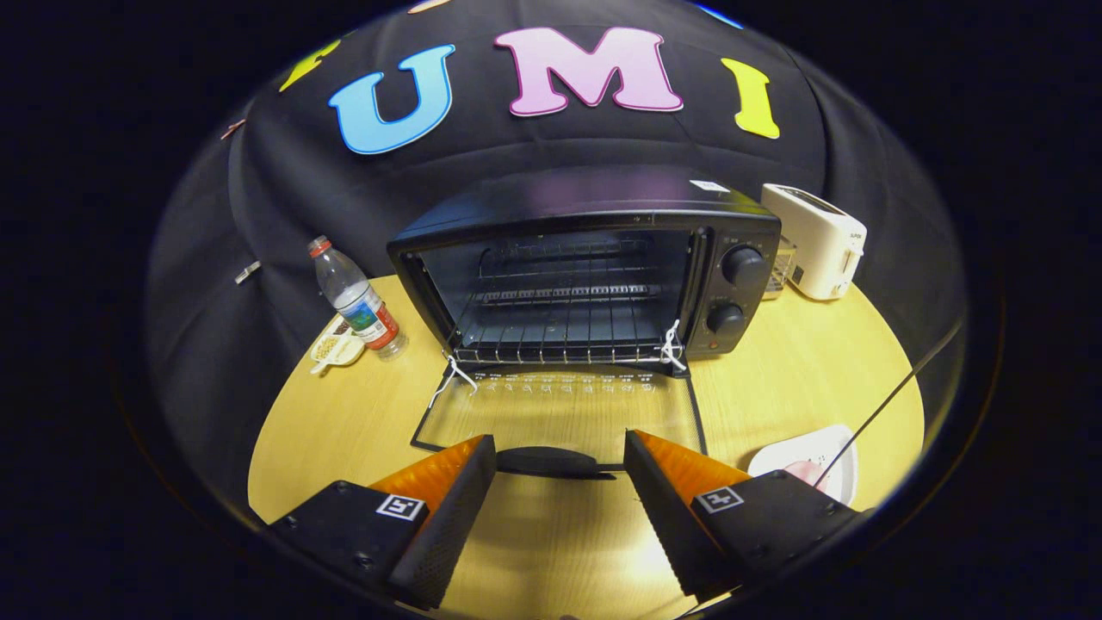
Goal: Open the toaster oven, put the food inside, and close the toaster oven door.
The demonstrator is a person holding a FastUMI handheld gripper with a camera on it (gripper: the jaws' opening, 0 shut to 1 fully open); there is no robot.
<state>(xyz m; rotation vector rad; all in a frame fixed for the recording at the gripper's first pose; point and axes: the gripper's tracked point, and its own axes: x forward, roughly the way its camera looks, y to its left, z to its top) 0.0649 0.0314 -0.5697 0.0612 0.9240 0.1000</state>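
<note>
Gripper view: I am holding the gripper (560, 461) fingers wide around the door handle (551, 462); toaster oven (594, 275) lying open for loading.

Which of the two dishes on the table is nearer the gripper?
The white plate beside the right finger, holding something pink. The small dish lies far beyond the open gripper, by the water bottle left of the toaster oven.

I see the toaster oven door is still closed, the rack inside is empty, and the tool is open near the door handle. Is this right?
Not quite. In the gripper view the toaster oven door lies fully open, flat on the table. The rack is empty, and the tool is open at the door handle.
</note>
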